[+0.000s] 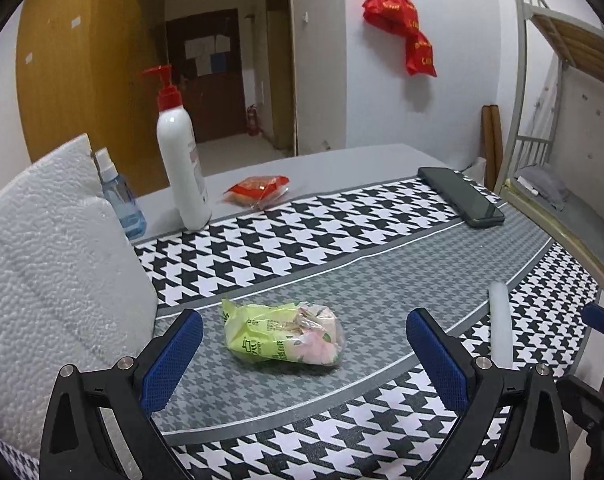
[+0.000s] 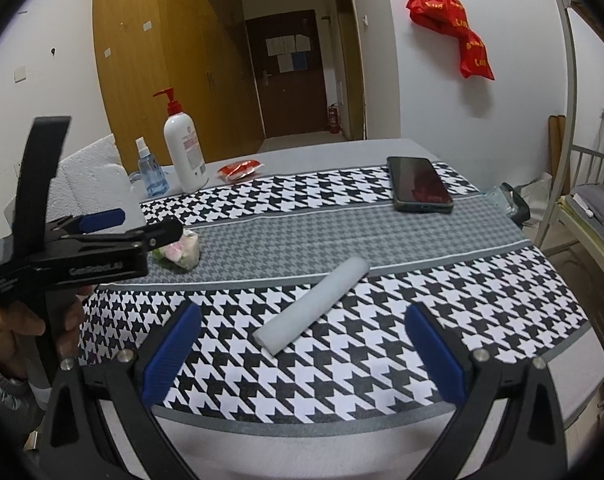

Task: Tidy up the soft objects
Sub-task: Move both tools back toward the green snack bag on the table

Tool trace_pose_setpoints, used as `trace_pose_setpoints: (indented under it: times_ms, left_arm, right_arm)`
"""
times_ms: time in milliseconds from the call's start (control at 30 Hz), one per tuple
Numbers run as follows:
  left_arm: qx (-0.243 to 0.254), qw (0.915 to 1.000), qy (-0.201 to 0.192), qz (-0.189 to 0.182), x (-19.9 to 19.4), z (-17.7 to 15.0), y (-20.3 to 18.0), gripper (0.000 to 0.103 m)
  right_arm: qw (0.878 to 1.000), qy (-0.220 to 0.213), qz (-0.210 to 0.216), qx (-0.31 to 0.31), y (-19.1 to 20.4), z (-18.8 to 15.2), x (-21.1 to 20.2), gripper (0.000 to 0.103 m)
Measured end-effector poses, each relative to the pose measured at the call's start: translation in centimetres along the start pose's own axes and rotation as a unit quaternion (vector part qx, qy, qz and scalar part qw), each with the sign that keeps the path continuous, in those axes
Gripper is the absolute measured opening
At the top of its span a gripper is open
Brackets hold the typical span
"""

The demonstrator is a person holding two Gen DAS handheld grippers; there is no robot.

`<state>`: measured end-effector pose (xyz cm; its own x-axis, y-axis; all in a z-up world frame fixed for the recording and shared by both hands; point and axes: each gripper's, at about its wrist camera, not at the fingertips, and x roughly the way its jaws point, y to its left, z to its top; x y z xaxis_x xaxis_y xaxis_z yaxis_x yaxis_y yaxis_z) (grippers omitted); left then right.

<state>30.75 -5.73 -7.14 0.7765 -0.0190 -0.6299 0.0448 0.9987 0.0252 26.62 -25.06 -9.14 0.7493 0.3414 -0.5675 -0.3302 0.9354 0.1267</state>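
Both tools point(image 1: 303, 354) point(image 2: 302, 350) wide open, empty.

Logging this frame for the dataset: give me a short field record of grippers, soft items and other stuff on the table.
left gripper: open, empty, green snack bag lying ahead between its fingers
right gripper: open, empty, white foam roll lying ahead between its fingers
surface: houndstooth tablecloth
other soft items: red packet, white foam block
hard items: pump bottle, blue spray bottle, phone
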Motion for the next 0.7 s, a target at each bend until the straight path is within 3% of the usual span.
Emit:
trace_pose_setpoints:
  times_ms: [300,700]
  left_arm:
    - [0.004,0.9996,0.026,0.001,1.7,0.0,0.1,0.102]
    - [-0.011,0.9993,0.033,-0.012,2.5,-0.1,1.0,0.102]
  right_arm:
    - [1.0,0.007,-0.006,0.002,-0.2,0.4,0.8,0.103]
    - [1.0,0.017,-0.019,-0.006,0.2,0.3,1.2,0.103]
